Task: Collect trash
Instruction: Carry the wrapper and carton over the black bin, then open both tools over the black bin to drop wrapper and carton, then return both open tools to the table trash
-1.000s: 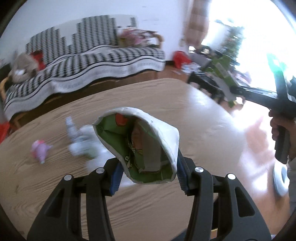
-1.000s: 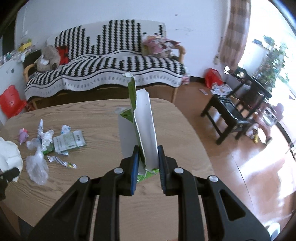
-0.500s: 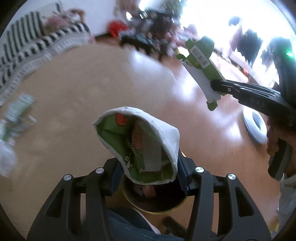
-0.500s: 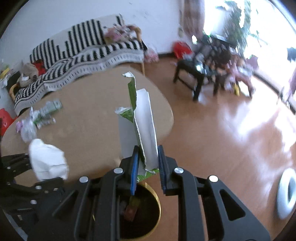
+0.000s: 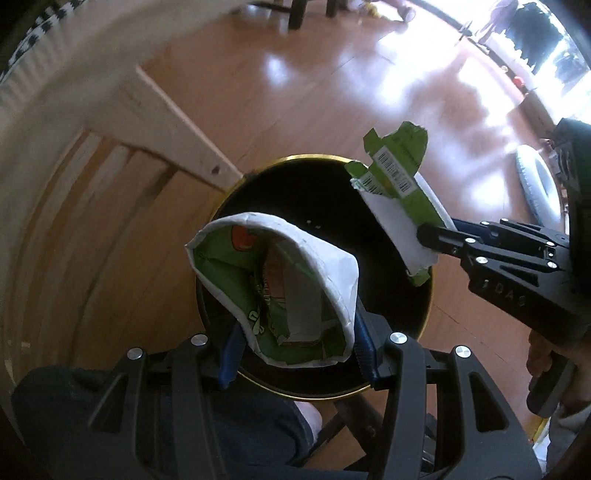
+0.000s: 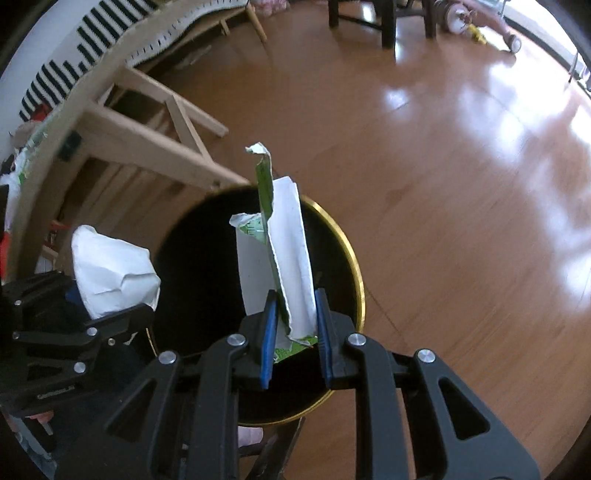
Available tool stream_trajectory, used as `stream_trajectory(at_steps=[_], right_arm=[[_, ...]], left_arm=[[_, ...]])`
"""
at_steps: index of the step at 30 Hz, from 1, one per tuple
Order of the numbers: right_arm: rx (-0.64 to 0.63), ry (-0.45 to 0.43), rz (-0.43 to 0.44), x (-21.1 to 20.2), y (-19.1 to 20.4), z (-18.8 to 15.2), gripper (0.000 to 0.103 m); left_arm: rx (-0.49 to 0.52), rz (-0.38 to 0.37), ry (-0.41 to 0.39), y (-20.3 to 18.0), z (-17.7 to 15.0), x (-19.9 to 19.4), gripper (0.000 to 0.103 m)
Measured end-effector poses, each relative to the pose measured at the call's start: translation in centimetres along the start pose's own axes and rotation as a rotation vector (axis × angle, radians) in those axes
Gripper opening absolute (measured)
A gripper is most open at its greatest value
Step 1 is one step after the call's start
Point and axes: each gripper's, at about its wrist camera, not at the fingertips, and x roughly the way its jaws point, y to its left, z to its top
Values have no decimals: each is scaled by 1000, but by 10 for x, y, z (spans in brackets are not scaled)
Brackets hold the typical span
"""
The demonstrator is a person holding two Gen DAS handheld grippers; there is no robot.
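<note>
My left gripper [image 5: 295, 350] is shut on a curled green and white carton piece [image 5: 280, 291], held over the open mouth of a black bin with a gold rim [image 5: 332, 397]. My right gripper [image 6: 293, 332] is shut on a torn green and white carton strip [image 6: 291, 258], also above the bin [image 6: 360, 280]. The strip shows in the left wrist view [image 5: 399, 199] at the bin's right side. The left gripper's carton piece shows in the right wrist view [image 6: 110, 273] at the bin's left side. The bin's inside is dark.
The bin stands on a glossy wooden floor [image 6: 443, 166] beside the light wooden table's legs [image 6: 155, 147]. A white round object [image 5: 535, 192] lies on the floor to the right. Dark chairs [image 6: 388, 22] stand further off. My trouser leg [image 5: 240, 435] is just below the bin.
Both grippers have swung off the table and down over the bin, each still holding its carton piece. The view now looks down into the bin.
</note>
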Motion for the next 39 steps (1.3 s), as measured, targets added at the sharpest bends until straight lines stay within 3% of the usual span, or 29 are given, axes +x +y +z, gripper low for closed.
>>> stream_trajectory(at_steps=[18, 21, 24, 25, 26, 28, 29, 32, 38, 39], right_arm=[[-7, 32, 16, 10, -7, 11, 20], [9, 25, 37, 9, -10, 12, 22], [64, 12, 70, 2, -18, 15, 45], [89, 8, 80, -2, -21, 17, 68], [106, -12, 102, -9, -25, 18, 81], [125, -64, 129, -26, -29, 22, 88], [134, -110, 144, -40, -31, 25, 97], [114, -222, 122, -75, -28, 33, 97], [-24, -399, 59, -121, 16, 53, 97], [-59, -415, 45, -123, 31, 58, 97]], left_arm=[[-15, -3, 22, -5, 5, 5, 50], [-16, -9, 24, -5, 5, 5, 54], [-6, -10, 18, -8, 5, 4, 68], [-9, -16, 11, -8, 5, 2, 83], [-18, -22, -6, -7, 4, -2, 93], [-37, -27, -37, -4, 1, -12, 93], [-48, -36, -45, -2, 0, -18, 94], [-62, -50, -86, 1, -6, -41, 94], [-50, -10, -288, 20, -23, -112, 95], [-57, -56, -292, 28, -26, -119, 95]])
